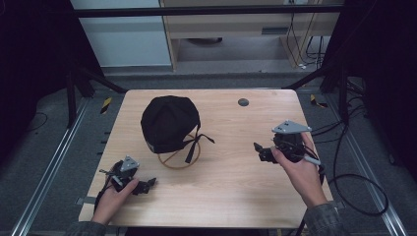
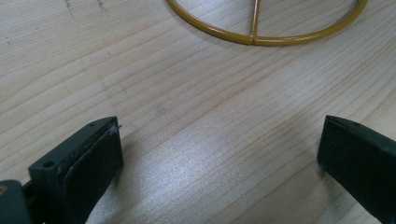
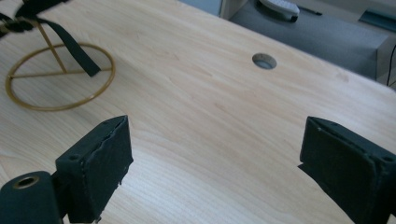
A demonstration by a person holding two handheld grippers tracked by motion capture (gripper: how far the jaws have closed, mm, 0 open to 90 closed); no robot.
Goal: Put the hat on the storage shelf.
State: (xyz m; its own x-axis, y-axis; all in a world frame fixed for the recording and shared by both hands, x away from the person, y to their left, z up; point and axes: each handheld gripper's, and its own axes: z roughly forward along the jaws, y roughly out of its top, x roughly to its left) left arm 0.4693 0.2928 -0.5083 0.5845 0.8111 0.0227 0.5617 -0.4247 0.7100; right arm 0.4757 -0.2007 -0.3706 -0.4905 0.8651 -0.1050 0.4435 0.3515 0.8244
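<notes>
High view: black cap (image 1: 169, 123) sits on a gold wire stand (image 1: 178, 158) mid-bench (image 1: 236, 196), strap hanging. Left claw (image 1: 147, 184) near the stand's front, right claw (image 1: 256, 150) well apart to the side. Nothing held; work looks unstarted.

Left gripper view: jaws wide, bare wood between, stand ring (image 2: 261, 37) ahead.

Right gripper view: jaws wide, empty; ring (image 3: 60, 77) and strap (image 3: 70, 46) far left, bench hole (image 3: 264, 60) beyond. Cap not yet touched.

A light wooden desk (image 1: 231, 196) with a round cable hole (image 1: 243, 102) near its far edge stands on grey floor (image 1: 44, 162). Beyond the far edge are a pale wooden cabinet (image 1: 236, 29) and a white panel (image 1: 123, 34). Black frame bars (image 1: 206, 11) and dark surroundings flank both sides.
</notes>
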